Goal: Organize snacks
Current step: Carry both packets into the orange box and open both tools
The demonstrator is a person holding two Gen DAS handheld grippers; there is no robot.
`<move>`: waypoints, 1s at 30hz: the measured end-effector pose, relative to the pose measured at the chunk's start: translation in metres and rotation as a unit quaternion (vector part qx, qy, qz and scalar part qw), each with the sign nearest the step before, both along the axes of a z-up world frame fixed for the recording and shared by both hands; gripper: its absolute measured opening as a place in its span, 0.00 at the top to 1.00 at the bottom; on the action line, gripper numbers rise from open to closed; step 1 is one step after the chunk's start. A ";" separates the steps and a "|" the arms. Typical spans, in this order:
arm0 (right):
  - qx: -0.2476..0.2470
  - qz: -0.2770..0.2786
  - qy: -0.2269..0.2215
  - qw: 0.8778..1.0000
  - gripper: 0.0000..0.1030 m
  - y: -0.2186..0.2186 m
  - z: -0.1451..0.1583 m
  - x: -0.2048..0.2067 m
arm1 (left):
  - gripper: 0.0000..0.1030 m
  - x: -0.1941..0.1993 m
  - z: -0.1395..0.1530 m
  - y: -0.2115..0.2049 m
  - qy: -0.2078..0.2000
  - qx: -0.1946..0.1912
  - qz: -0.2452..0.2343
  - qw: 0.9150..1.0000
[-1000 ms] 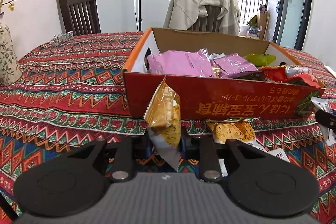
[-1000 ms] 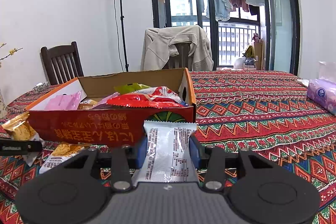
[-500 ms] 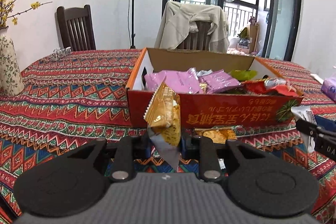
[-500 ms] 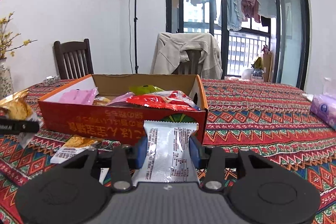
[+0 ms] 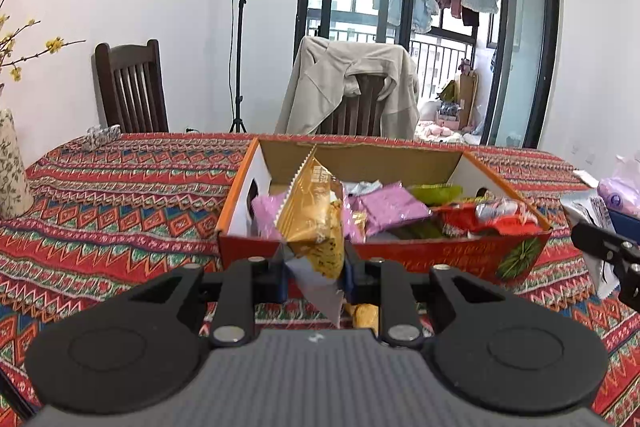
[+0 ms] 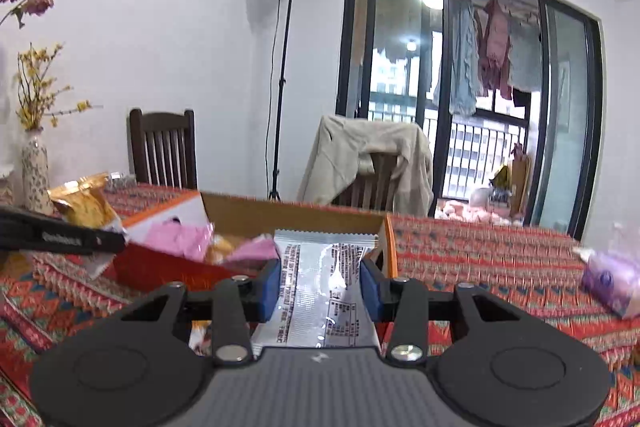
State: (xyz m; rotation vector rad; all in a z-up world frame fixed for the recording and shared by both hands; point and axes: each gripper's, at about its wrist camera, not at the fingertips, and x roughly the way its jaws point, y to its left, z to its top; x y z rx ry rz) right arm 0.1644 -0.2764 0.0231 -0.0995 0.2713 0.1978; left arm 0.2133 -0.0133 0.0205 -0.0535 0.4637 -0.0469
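Both packets are up off the bench (image 5: 120,195) and level with the near wall of the red cardboard box (image 5: 440,253), so this looks like the carry-and-drop step; next each wants bringing over the rim, above a free patch among the pink and red wrappers, before letting go. The left gripper (image 5: 314,267) is squeezed nearly closed on a golden snack packet (image 5: 314,223), which stands upright in front of the box's left end. The right gripper (image 6: 322,289) sits partly open, its blue pads pressed on the sides of a silver snack packet (image 6: 324,283), near the box's right corner
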 end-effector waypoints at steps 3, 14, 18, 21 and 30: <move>0.002 0.001 -0.008 1.000 0.60 0.004 0.009 0.008 | 0.76 0.008 0.004 -0.003 -0.006 -0.002 -0.002 1.000; 0.018 0.000 -0.010 1.000 0.60 0.024 0.028 0.068 | 0.76 0.051 0.010 -0.015 -0.018 -0.017 0.002 1.000; 0.031 -0.008 0.000 0.999 0.60 0.030 0.023 0.095 | 0.76 0.071 0.009 -0.020 -0.021 -0.019 0.009 1.000; 0.028 -0.011 0.008 1.000 0.60 0.035 0.018 0.112 | 0.76 0.087 0.007 -0.020 -0.019 -0.024 0.012 0.999; 0.053 -0.032 0.006 0.998 0.60 0.031 -0.008 0.134 | 0.76 0.112 -0.016 -0.027 -0.027 -0.004 0.029 0.999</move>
